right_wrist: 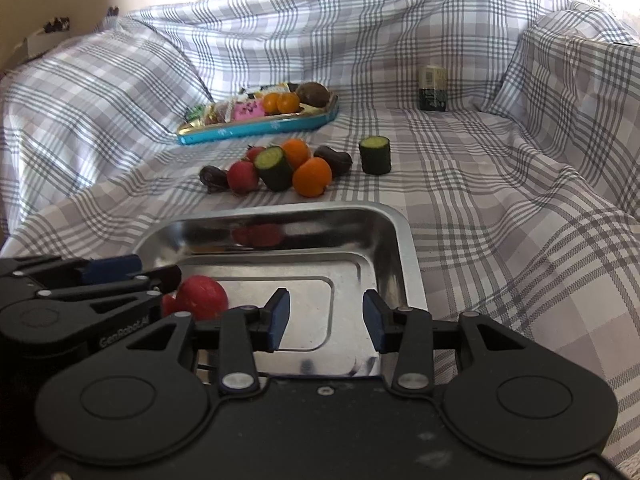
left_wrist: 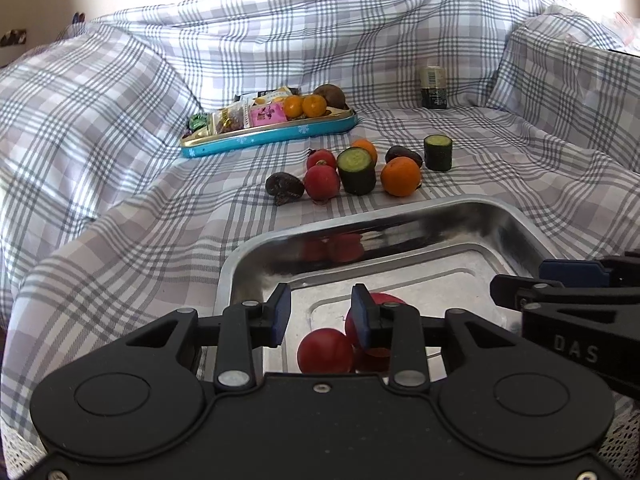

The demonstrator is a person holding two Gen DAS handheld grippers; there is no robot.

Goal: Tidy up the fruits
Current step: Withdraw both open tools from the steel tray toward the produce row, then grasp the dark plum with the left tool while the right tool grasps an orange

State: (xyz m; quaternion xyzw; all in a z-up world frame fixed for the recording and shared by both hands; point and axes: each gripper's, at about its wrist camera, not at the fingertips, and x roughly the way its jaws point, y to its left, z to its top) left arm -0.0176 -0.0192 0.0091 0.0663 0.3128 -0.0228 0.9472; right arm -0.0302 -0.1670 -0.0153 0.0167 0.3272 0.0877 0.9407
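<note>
Two red radishes (left_wrist: 325, 351) already lie in the steel tray (left_wrist: 256, 248), while radishes, oranges (left_wrist: 401, 176), cucumber pieces (left_wrist: 356, 170) and dark fruits wait on the plaid cloth beyond it, so most sorting remains; the left gripper (left_wrist: 320, 314) and right gripper (right_wrist: 326, 320) hover over the tray, jaws apart and empty.

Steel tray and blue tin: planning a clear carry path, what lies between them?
In both views, loose produce lies between the steel tray and blue tin: oranges, radishes, cucumber chunks and dark fruits.
</note>
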